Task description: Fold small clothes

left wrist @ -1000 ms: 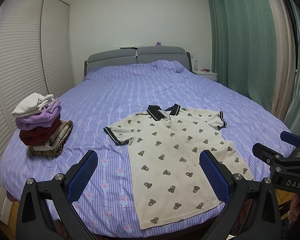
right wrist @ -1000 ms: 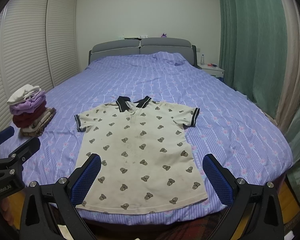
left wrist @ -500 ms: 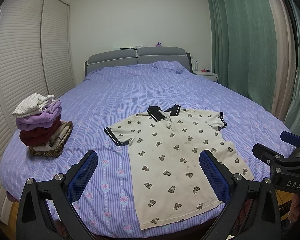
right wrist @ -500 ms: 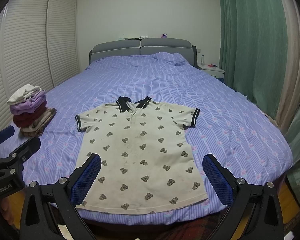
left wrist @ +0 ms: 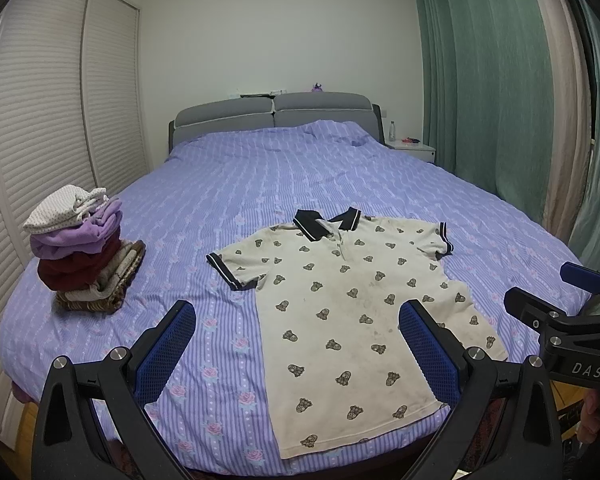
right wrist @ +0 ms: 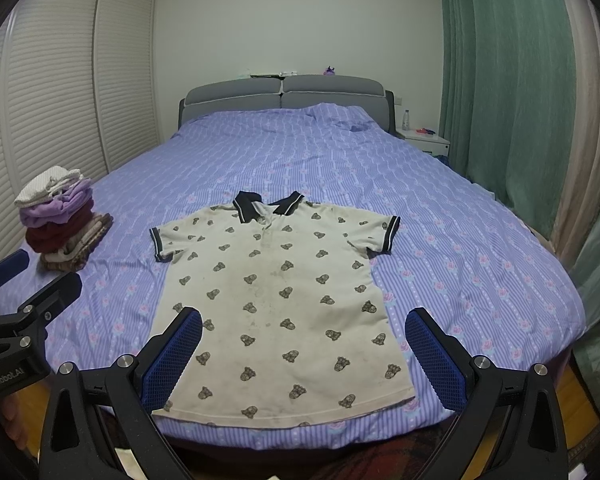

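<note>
Right wrist: polo shirt flat beyond parted jaws.

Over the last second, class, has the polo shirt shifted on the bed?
No. The polo shirt lies flat, same spot relative to the headboard.

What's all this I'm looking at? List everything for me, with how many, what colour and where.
Polo shirt: 1, cream with brown print, dark collar; flat, face up, near the foot of the bed.
Folded pile: 1 stack, white, lilac, maroon, brown; on the bed, left of the shirt.
Bed: 1, purple striped cover with roses; fills the room's middle.
Headboard: 1, grey; far end.
Wardrobe: 1, white slatted doors; left wall.
Curtains: green and beige; right wall.
Nightstand: 1, white; right of the headboard.
Bottle: 1, clear; on the nightstand.
Left gripper: 1, black with blue pads; open, above the bed's foot.
Right gripper: 1, same colours; open, over the shirt's hem.
</note>
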The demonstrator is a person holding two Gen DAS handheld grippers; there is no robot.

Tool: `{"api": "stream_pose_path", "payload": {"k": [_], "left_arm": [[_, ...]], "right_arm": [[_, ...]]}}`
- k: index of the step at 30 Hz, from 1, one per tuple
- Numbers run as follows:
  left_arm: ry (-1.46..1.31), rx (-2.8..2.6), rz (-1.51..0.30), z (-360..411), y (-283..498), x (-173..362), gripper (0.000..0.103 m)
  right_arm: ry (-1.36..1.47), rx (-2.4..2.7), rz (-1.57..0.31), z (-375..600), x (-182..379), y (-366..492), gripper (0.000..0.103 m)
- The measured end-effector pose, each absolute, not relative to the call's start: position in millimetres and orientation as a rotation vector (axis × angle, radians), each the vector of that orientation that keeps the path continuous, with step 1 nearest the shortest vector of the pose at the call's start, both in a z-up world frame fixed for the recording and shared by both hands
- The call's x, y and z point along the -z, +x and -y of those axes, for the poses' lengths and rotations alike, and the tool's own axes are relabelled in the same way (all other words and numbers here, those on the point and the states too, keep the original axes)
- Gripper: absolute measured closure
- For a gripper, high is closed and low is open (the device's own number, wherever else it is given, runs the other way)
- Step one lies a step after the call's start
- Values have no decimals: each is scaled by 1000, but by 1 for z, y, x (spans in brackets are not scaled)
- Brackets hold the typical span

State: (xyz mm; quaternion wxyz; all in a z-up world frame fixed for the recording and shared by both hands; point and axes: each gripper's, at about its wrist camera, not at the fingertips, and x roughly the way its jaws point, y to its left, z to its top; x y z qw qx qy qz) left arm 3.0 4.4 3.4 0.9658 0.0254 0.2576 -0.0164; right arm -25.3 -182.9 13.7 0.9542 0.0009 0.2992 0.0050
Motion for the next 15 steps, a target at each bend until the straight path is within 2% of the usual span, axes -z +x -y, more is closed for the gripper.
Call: {"api": "stream_pose_path", "payload": {"k": [15], "left_arm": [[47,1,-543,-29,38,18,0]], "right_arm": [[-31,-20,-656,166,4,10,1]]}}
